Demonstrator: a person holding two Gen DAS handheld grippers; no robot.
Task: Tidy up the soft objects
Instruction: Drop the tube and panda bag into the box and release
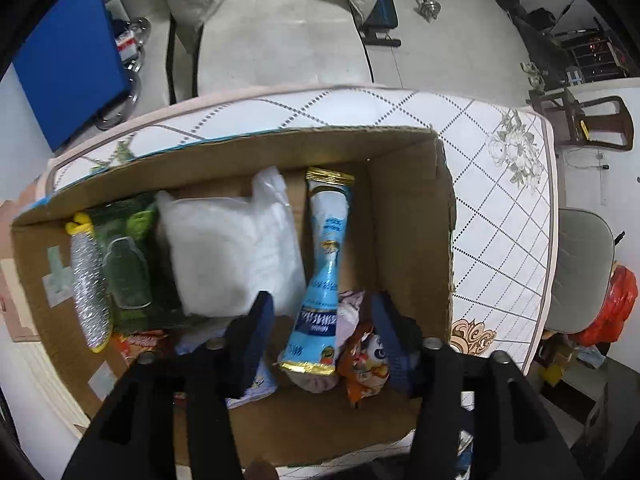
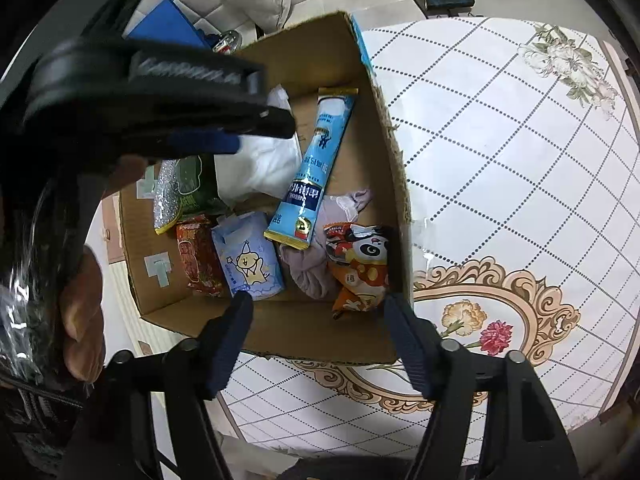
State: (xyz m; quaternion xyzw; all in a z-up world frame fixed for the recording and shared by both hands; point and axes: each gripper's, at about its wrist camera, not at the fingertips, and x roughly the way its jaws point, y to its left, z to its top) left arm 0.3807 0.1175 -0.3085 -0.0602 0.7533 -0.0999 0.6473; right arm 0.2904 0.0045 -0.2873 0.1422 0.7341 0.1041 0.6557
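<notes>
An open cardboard box (image 1: 412, 216) stands on the table and holds several soft items: a long blue sachet (image 1: 324, 272), a white plastic bag (image 1: 232, 252), a green pack (image 1: 128, 256), a silver scrubber (image 1: 90, 292), a panda snack bag (image 2: 360, 268), a blue tissue pack (image 2: 250, 256), a red snack pack (image 2: 198, 256) and a mauve cloth (image 2: 316, 264). My left gripper (image 1: 324, 308) is open, over the box's near part, empty. My right gripper (image 2: 318, 304) is open and empty at the box's near wall (image 2: 304, 332). The left gripper's body (image 2: 160, 92) shows above the box.
The table has a white quilted cover with flower prints (image 2: 500, 160). A blue board (image 1: 68, 64), a white sofa with a jacket (image 1: 280, 40), dumbbells (image 1: 424, 0), a wooden chair (image 1: 588, 124) and a grey seat with a red bag (image 1: 616, 308) surround it.
</notes>
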